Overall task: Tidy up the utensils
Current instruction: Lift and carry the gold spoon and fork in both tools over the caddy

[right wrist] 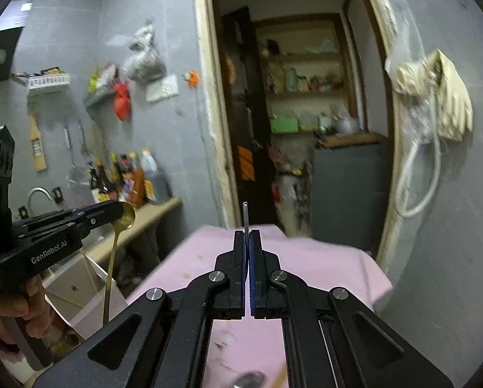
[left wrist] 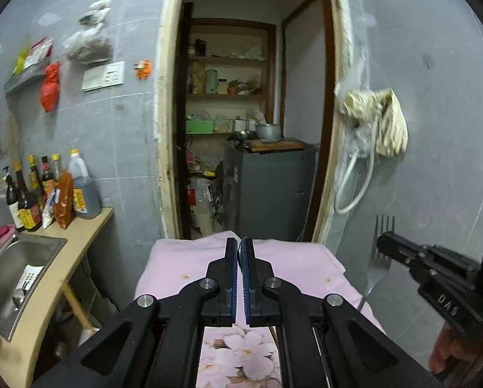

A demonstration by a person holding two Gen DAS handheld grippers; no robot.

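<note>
While both grippers hung above a table draped in a pink floral cloth [left wrist: 183,265], each had one utensil pinched between fully closed jaws. The left gripper [left wrist: 240,252] clamped a brass-coloured spoon [right wrist: 125,220] just below its bowl, the long handle dangling free toward the floor, as the right wrist view showed. The right gripper [right wrist: 248,242] gripped a steel fork [left wrist: 382,249] near the neck, tines pointing up and handle hanging down; from its own camera the fork appeared only as a thin edge rising between the pads. Behind them stood a grey tiled wall, an open pantry doorway [left wrist: 251,113], a steel sink [left wrist: 18,268] and a row of sauce bottles [left wrist: 44,190] on the counter. Both pieces looked light, rigid and smooth, so slipping or swinging in the pads seemed the likelier trouble than breakage. A hold near the neck left the long handles free to pivot; a grip nearer mid-handle would probably steady them for placing.
</note>
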